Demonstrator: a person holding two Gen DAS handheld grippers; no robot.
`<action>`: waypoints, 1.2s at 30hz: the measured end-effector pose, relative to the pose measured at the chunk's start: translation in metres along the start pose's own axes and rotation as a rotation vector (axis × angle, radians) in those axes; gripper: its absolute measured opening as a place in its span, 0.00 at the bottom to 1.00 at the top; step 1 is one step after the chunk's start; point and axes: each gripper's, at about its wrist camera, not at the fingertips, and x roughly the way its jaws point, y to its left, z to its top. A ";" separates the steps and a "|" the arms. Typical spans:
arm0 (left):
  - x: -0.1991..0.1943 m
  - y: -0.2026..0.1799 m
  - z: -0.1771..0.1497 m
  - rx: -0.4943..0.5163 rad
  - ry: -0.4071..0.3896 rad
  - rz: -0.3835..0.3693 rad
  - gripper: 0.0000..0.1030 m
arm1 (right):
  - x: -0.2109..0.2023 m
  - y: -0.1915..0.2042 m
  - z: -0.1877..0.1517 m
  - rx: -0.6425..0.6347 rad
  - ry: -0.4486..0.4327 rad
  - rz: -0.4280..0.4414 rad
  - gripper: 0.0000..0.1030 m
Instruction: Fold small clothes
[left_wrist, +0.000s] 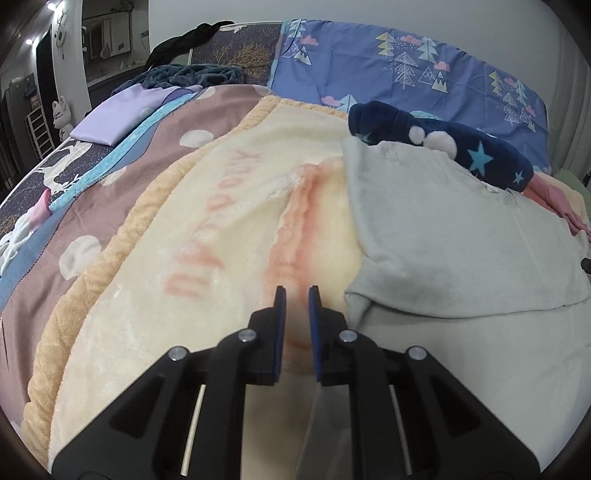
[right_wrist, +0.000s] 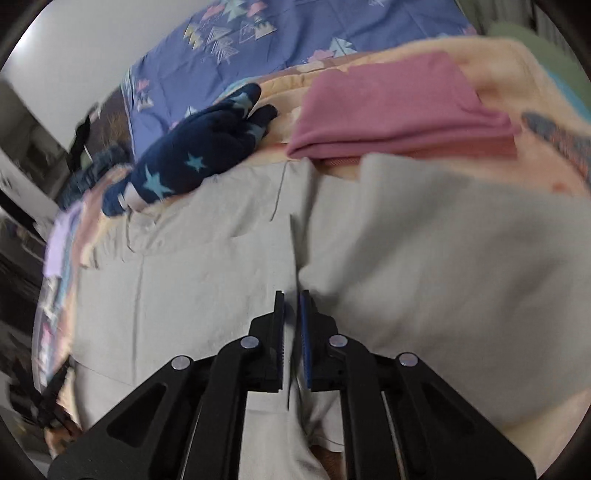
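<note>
- The grey garment (left_wrist: 461, 236) is found lying on the cream blanket (left_wrist: 229, 221) on the bed, with one flap already turned over onto itself.
- The left gripper (left_wrist: 295, 291) is held over bare blanket just beside the garment's folded edge; a narrow gap is seen between its jaws, and nothing is held.
- The right gripper (right_wrist: 292, 295) is seen nearly closed, with a thin ridge of the grey garment (right_wrist: 221, 258) running between its jaws (a firm pinch cannot be confirmed; the view is blurred).
- Risk: if only one layer is caught, the fold is likely to be dragged open.
- Risk: the navy star-patterned item (right_wrist: 192, 155) and the folded pink cloth (right_wrist: 391, 107), both touching the garment's far edge, could be disturbed by a wide sweep.
</note>
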 end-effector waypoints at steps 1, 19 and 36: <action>-0.005 -0.001 0.002 -0.002 -0.012 -0.027 0.23 | -0.004 0.002 -0.001 -0.013 -0.016 -0.010 0.09; 0.022 -0.009 -0.005 -0.098 0.024 -0.217 0.50 | 0.097 0.348 -0.007 -0.654 0.131 0.195 0.44; 0.025 0.013 -0.010 -0.227 0.018 -0.272 0.13 | 0.214 0.438 -0.013 -0.646 0.186 0.085 0.01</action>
